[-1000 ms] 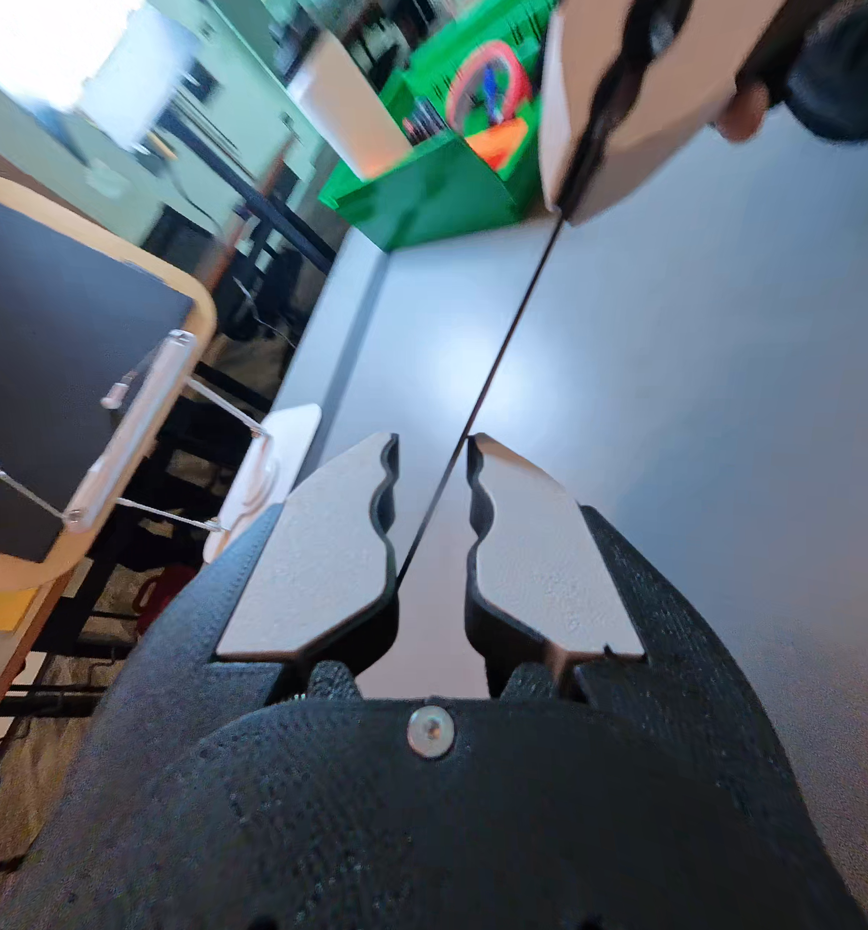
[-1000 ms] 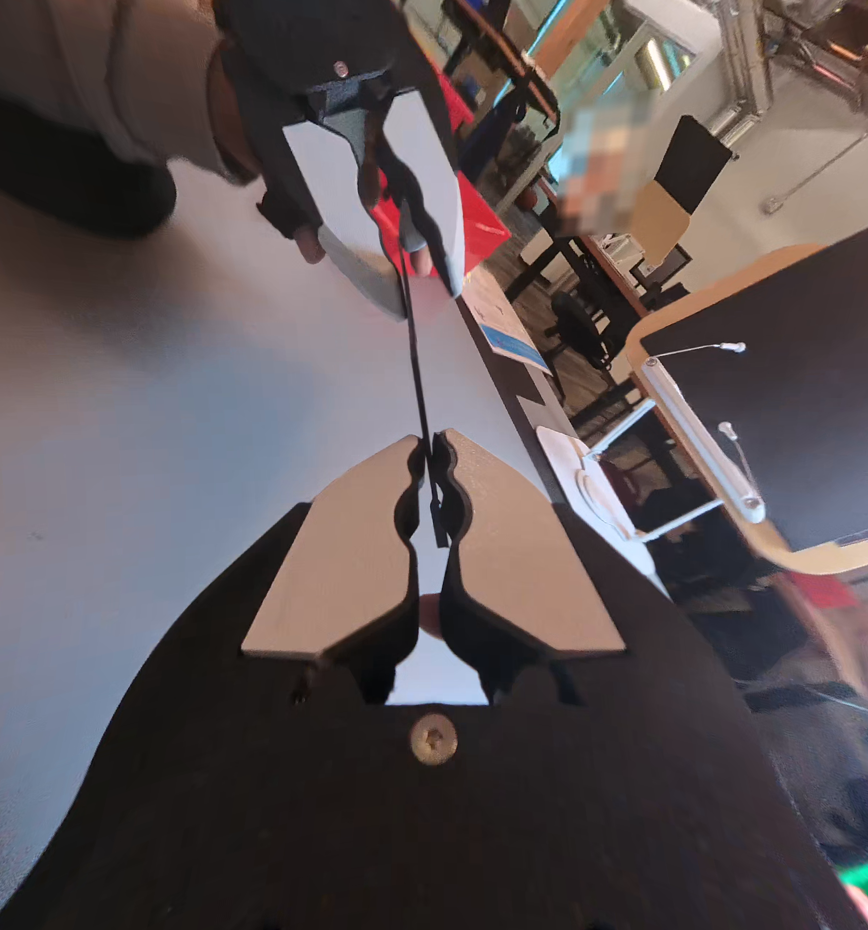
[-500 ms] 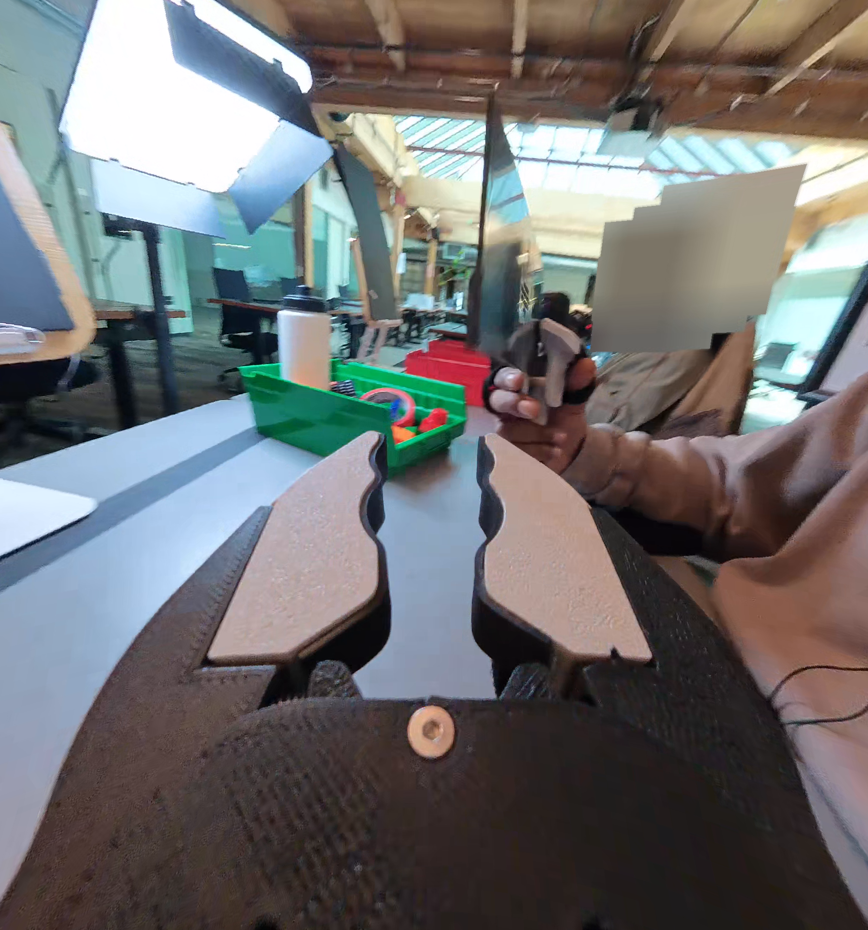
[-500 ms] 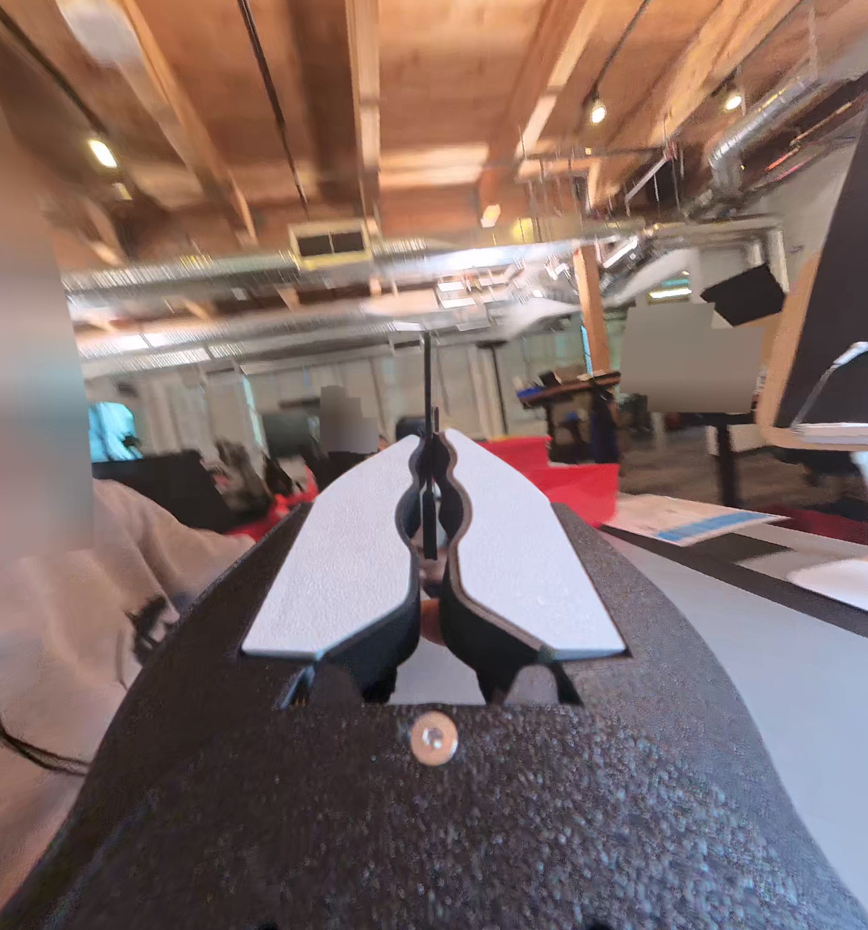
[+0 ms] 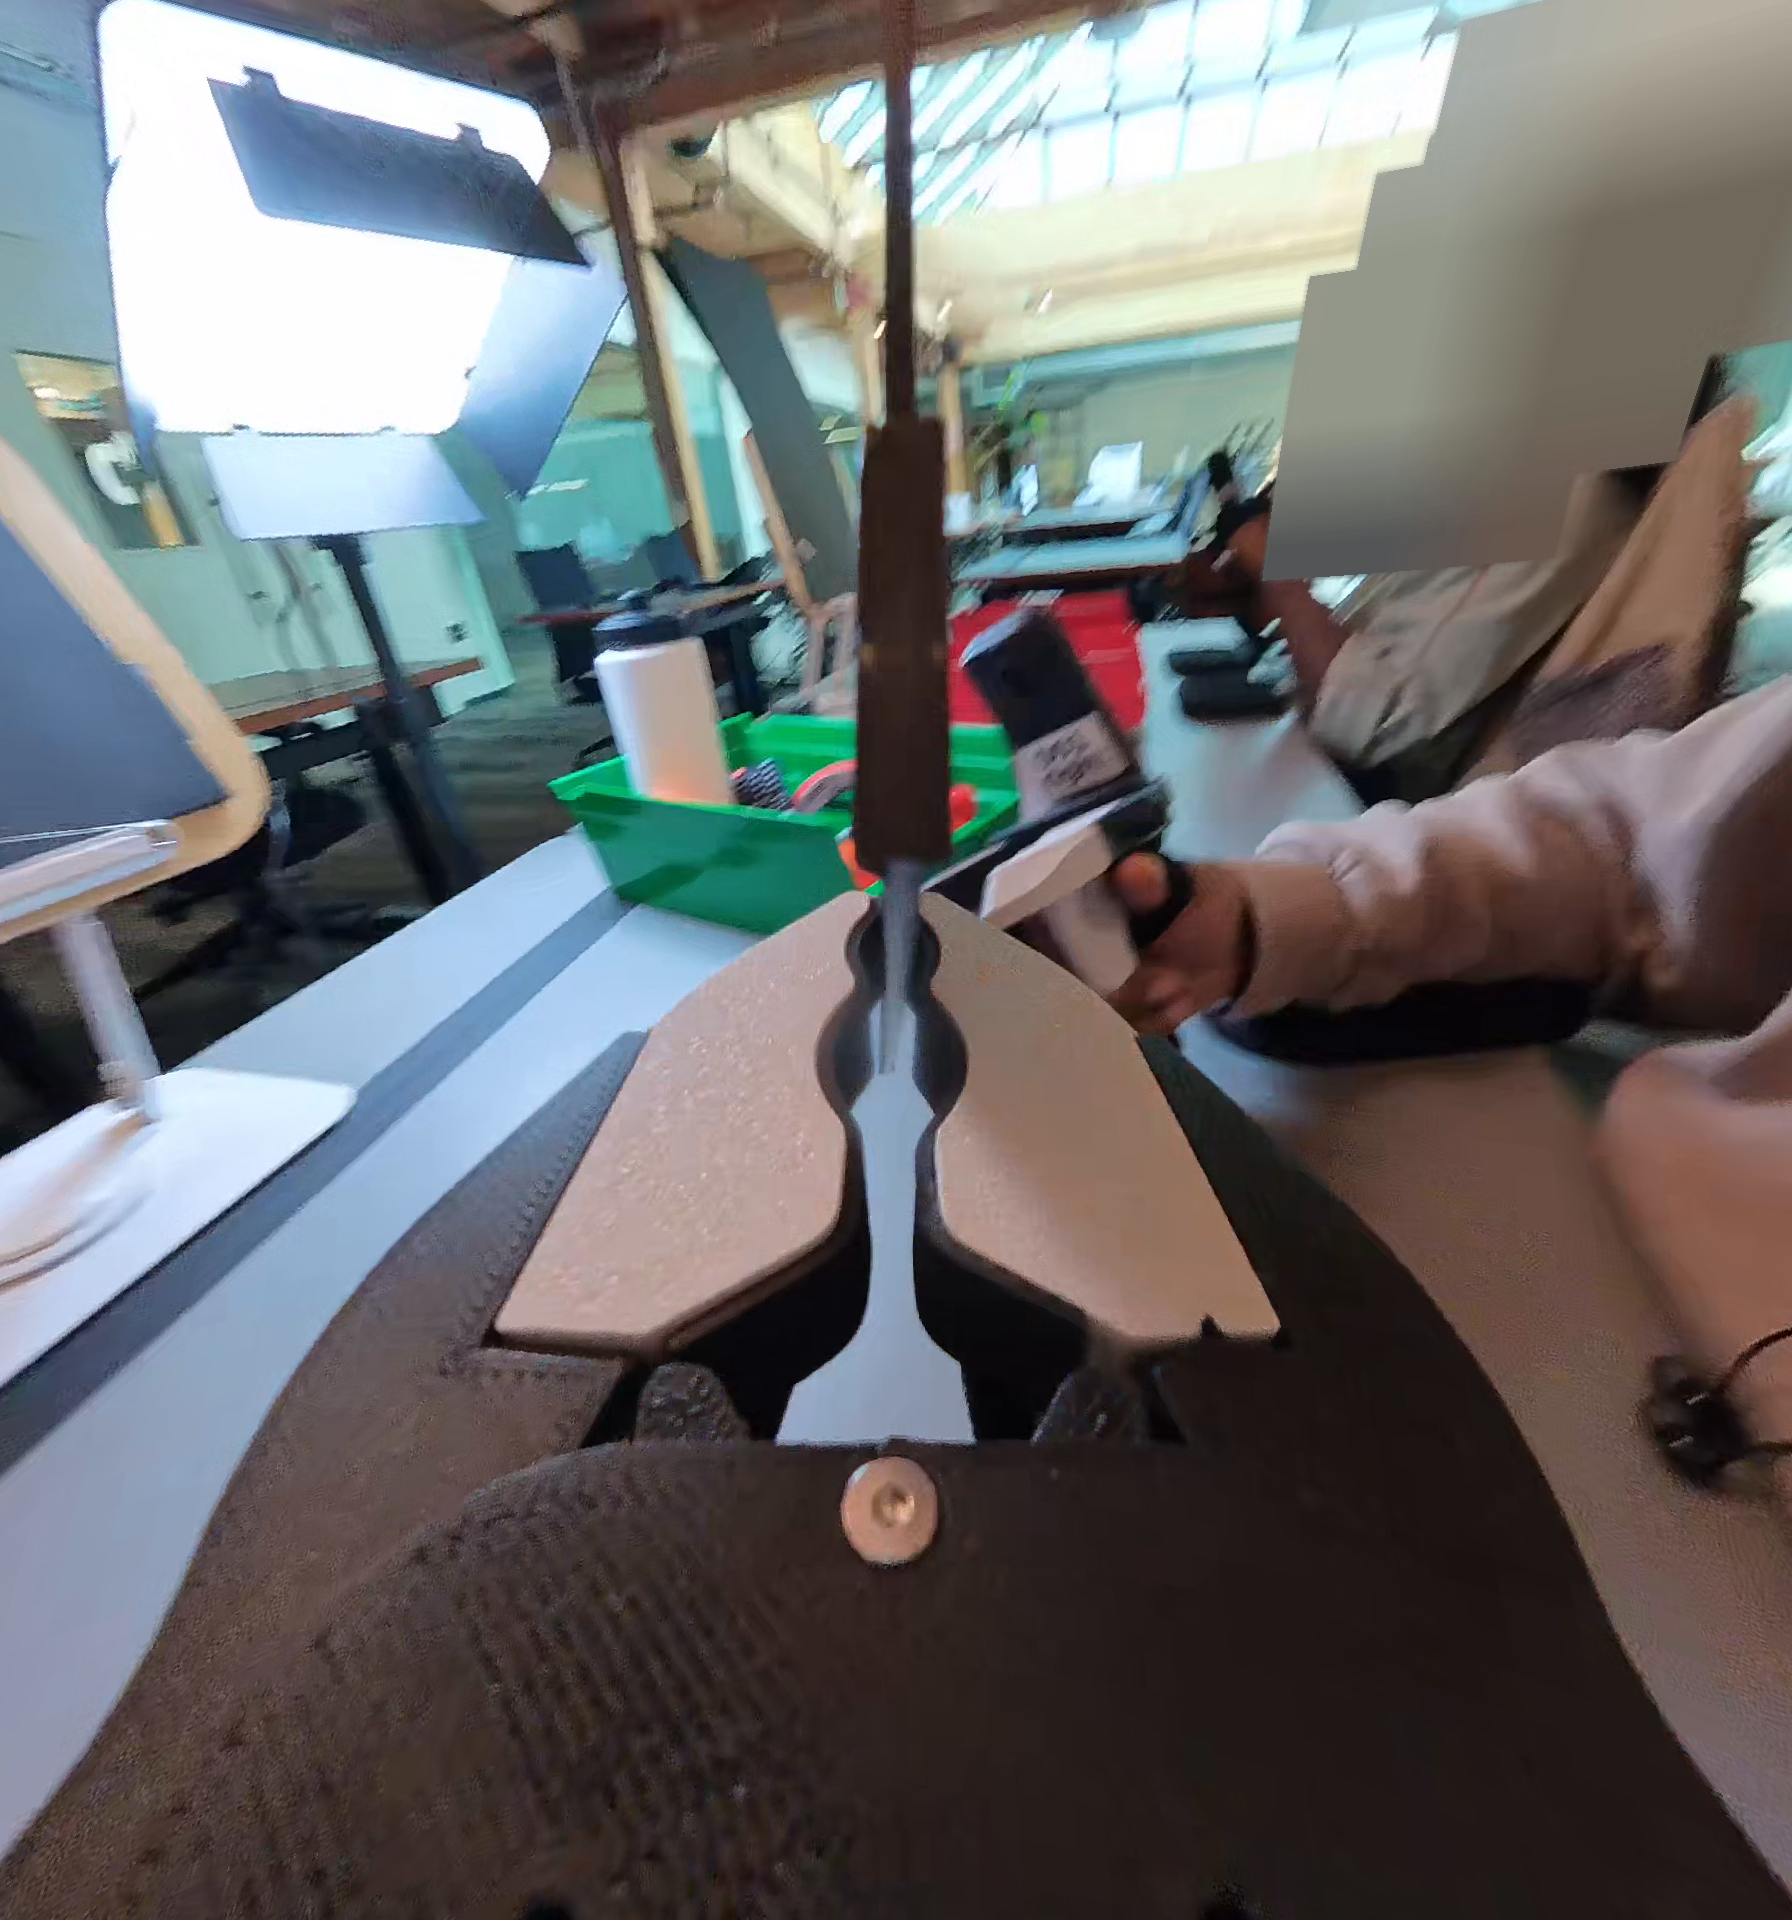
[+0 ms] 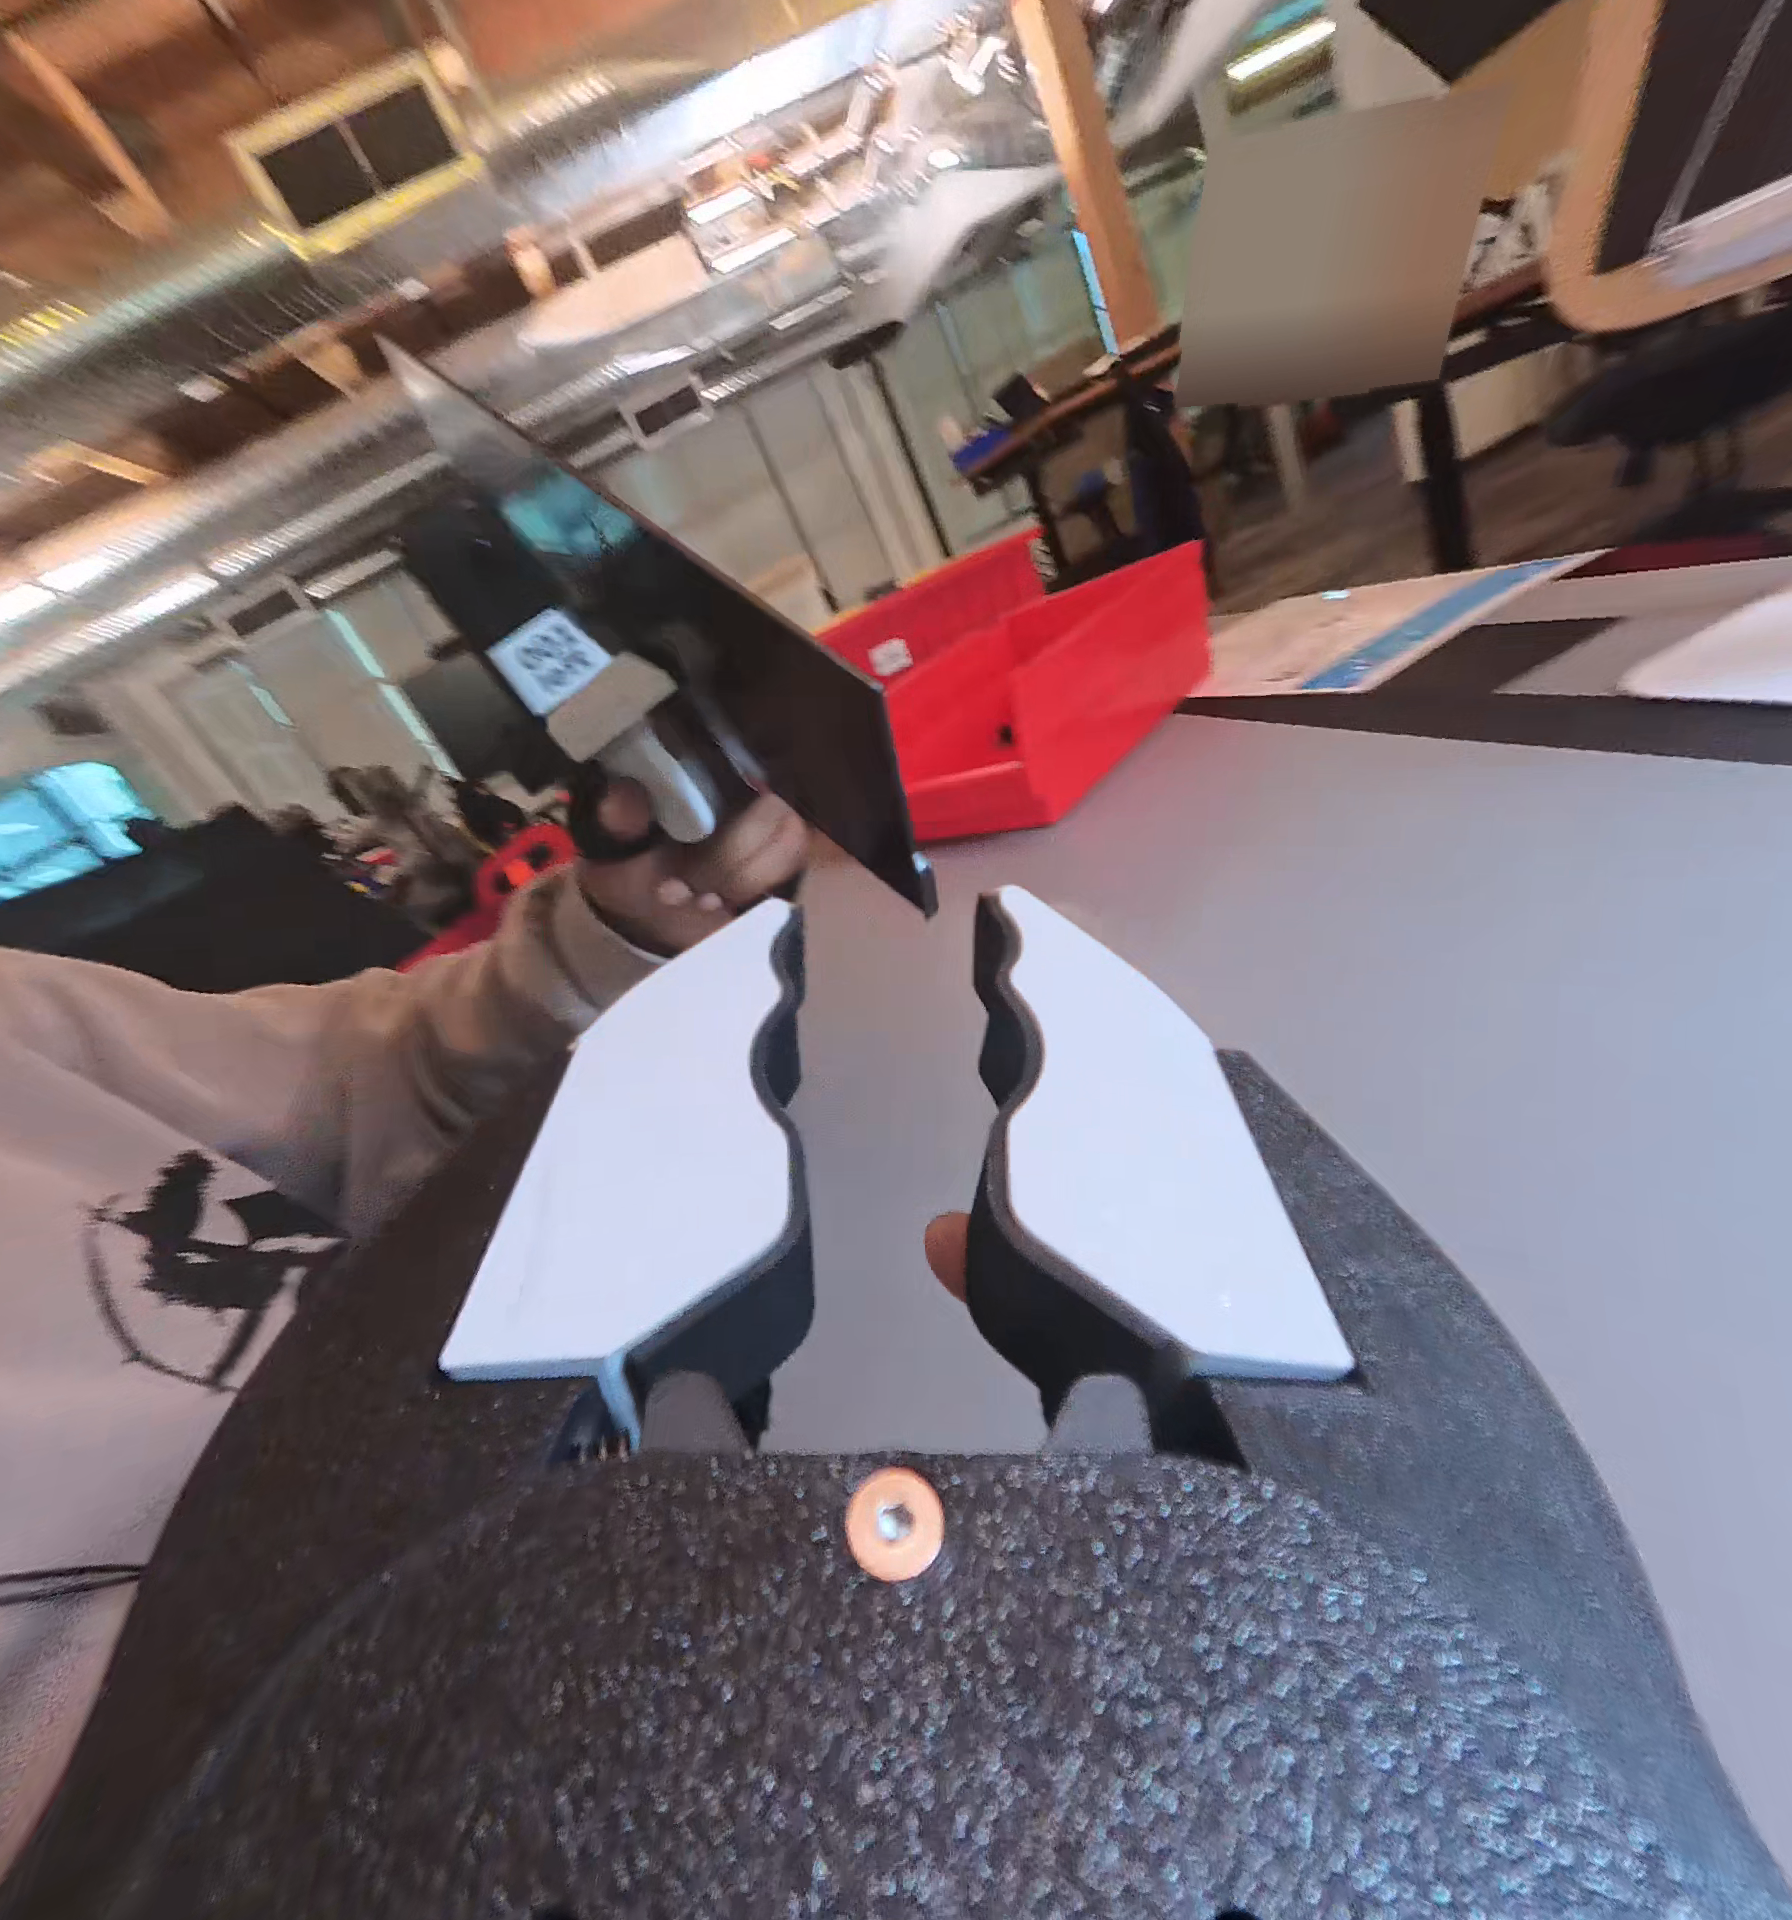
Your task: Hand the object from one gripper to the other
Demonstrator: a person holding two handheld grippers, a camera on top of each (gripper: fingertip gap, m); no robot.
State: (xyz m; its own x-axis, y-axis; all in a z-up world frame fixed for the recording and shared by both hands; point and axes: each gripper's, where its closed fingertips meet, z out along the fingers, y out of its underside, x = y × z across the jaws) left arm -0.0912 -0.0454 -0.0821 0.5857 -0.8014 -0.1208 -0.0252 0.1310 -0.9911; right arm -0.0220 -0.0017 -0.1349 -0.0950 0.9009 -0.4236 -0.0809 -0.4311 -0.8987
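The object is a thin black plate. In the left wrist view I see it edge-on [image 5: 900, 665], standing upright from my left gripper [image 5: 894, 920], which is shut on its lower edge. In the right wrist view the plate [image 6: 705, 665] tilts up to the left, held by the left gripper [image 6: 653, 769] in a person's hand. Its lower corner hangs just beyond my right gripper [image 6: 892, 914], which is open and empty and apart from the plate. The right gripper also shows in the left wrist view [image 5: 1068, 883], off to the right of the plate.
The grey table [image 6: 1443, 987] lies below both grippers. A green bin [image 5: 705, 857] with a white bottle [image 5: 663, 717] stands at the far edge. A red bin [image 6: 1068, 707], a paper sheet [image 6: 1411, 629] and a white stand base [image 5: 92, 1174] sit nearby. A sleeve [image 5: 1494, 883] crosses on the right. My hands' fingertips stand some 11 cm from each other.
Half a second ago my right gripper was shut on the plate and the left was open. Now the left is shut on it, the right has opened and drawn back.
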